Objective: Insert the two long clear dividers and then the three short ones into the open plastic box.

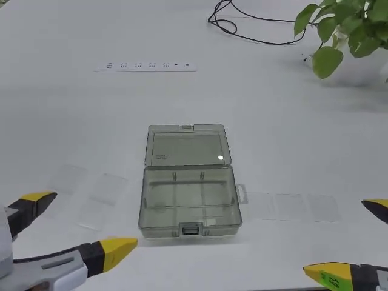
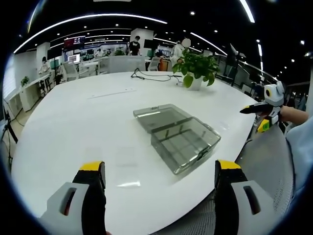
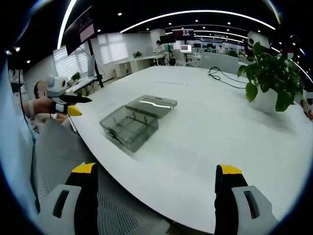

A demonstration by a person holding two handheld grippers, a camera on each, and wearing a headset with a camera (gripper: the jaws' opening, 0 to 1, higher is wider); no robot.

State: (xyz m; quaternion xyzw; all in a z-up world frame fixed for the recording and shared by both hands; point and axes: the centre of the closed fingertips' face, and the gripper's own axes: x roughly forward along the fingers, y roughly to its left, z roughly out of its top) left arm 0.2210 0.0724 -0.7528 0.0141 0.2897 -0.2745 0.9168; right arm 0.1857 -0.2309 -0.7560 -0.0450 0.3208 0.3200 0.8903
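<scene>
Sitting open on the white table [image 1: 273, 121], the plastic box [image 1: 188, 200] has clear dividers [image 1: 97, 194] lying flat near its left side and further dividers [image 1: 291, 206] just beside its right. In front of the box, the left gripper [image 1: 77, 223] and the right gripper [image 1: 348, 239] hover with jaws spread wide, holding nothing.

Head view down from near edge, gripper views low from either side, all sharing box [image 1: 189, 197]

The plastic box [image 1: 189, 200] is a smoky, see-through grey on the plain white tabletop [image 1: 285, 127], and the dividers [image 1: 291, 206] are colourless. The left gripper [image 1: 82, 221] and right gripper [image 1: 341, 237] have black jaws tipped yellow. At the far right corner the plant [image 1: 339, 30] is green and the cable [image 1: 254, 27] black.
</scene>
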